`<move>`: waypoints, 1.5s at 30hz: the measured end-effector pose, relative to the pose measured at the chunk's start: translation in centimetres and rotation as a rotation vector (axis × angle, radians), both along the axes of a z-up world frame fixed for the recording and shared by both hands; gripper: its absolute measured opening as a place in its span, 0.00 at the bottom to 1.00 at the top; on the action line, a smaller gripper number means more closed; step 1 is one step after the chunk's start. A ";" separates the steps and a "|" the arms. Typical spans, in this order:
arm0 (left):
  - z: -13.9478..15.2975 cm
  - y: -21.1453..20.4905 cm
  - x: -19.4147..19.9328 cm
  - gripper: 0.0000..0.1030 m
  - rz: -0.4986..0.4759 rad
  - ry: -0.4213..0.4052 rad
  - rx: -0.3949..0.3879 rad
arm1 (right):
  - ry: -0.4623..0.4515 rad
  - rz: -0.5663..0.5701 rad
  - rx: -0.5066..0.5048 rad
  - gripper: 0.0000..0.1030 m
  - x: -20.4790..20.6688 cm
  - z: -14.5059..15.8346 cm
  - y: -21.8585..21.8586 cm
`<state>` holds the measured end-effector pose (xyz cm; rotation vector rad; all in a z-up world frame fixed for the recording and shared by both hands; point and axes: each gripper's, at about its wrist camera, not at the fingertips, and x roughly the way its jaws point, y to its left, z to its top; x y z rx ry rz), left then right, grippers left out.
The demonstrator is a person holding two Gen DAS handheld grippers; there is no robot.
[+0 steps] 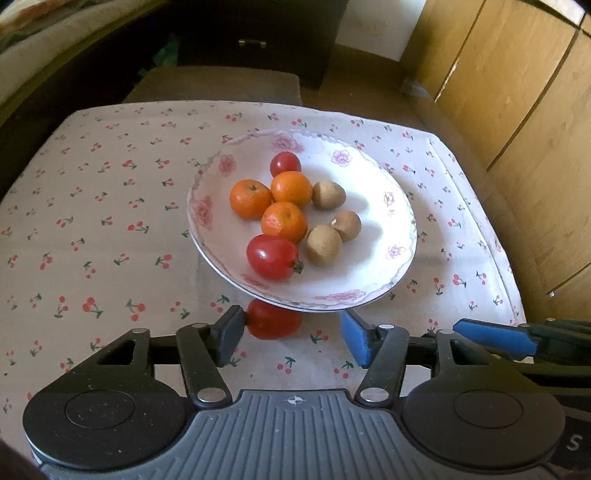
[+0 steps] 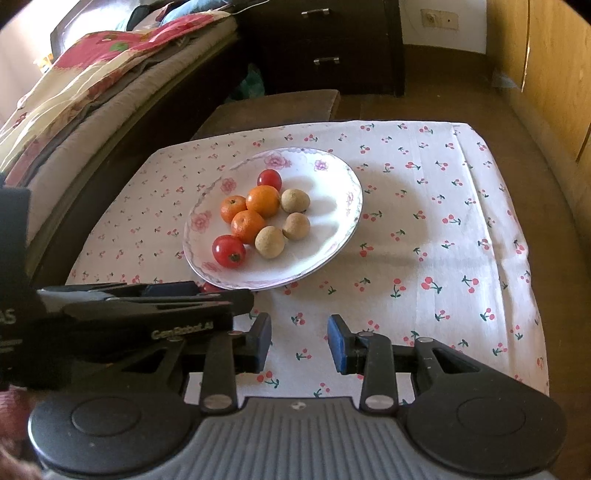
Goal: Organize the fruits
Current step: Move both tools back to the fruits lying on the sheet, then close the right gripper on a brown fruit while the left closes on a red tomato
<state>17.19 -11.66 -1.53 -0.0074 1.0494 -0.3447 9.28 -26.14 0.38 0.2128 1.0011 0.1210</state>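
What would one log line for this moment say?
left claw: open, tomato between | right claw: open, empty | plate: eight fruits

Home bedroom. Bed (image 2: 74,96) with floral bedding along one side; dark drawer cabinet (image 2: 325,44) with metal handles at far wall; wooden wardrobe doors (image 1: 517,92); cherry-print cloth (image 2: 424,229) over low surface; wall socket (image 2: 439,18).

A red tomato (image 1: 273,321) at the tabletop's near edge is partly hidden under the plate (image 1: 369,291) rim in the left wrist view. In the right wrist view only a sliver of it can be seen behind the left hand-held gripper (image 2: 207,291), whose body is cut off by the picture's left edge.
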 end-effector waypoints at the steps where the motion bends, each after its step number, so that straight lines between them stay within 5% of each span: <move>1: -0.1 -0.1 0.0 0.67 -0.003 -0.001 0.004 | 0.001 0.000 0.004 0.34 -0.1 0.0 -0.1; 7: -0.4 -0.5 -0.3 0.43 -0.006 0.005 0.037 | 0.008 0.009 0.014 0.36 -0.2 -0.1 0.0; 13: -0.5 0.0 -0.9 0.39 -0.013 0.026 0.035 | 0.015 0.013 0.010 0.37 -0.5 -0.1 0.2; 31: 0.5 5.2 -3.0 0.40 0.083 0.049 -0.005 | 0.060 0.104 0.012 0.43 -0.3 -1.5 4.2; 42: 1.1 7.6 -2.2 0.50 0.154 0.034 -0.043 | 0.097 0.193 -0.012 0.44 1.2 -4.2 8.4; 45: 1.0 7.4 -2.1 0.52 0.151 0.042 -0.051 | 0.068 0.210 -0.035 0.37 1.2 -4.2 8.6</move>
